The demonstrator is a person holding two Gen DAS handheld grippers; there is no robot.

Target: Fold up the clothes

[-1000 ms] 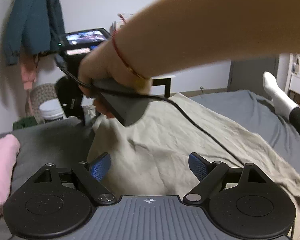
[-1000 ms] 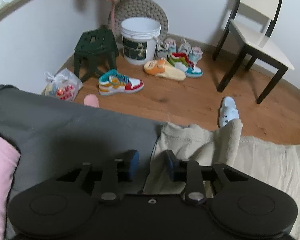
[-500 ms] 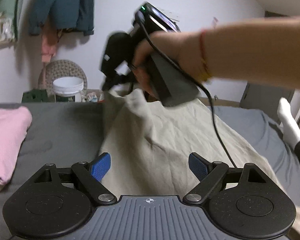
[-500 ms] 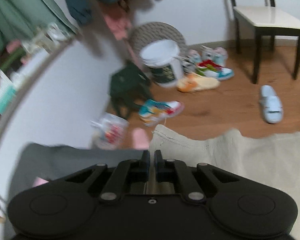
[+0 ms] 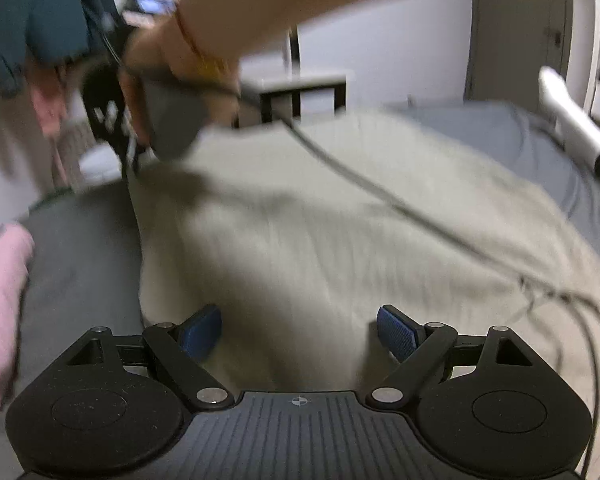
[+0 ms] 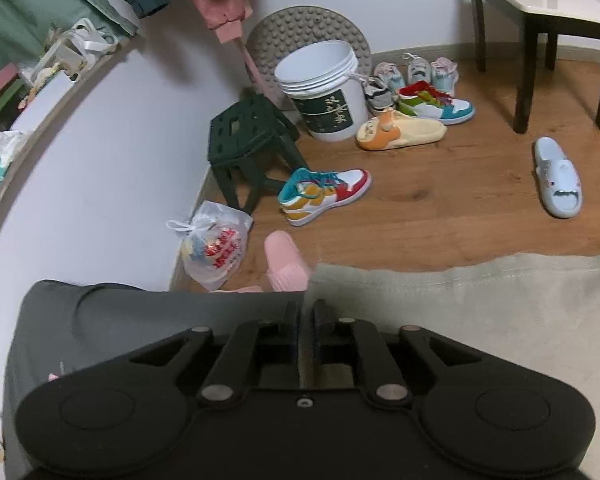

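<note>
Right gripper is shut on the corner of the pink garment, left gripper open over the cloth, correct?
Not quite. The right gripper is shut on the beige garment, not the pink one, as the right wrist view shows. The left gripper is open over it.

We see pale brush-style characters on the dark green label of a white bucket (image 6: pixel 324 92) in the upper middle of the right wrist view, and we cannot read them. Red print on a knotted plastic bag (image 6: pixel 216 246) at lower left is equally illegible.
</note>
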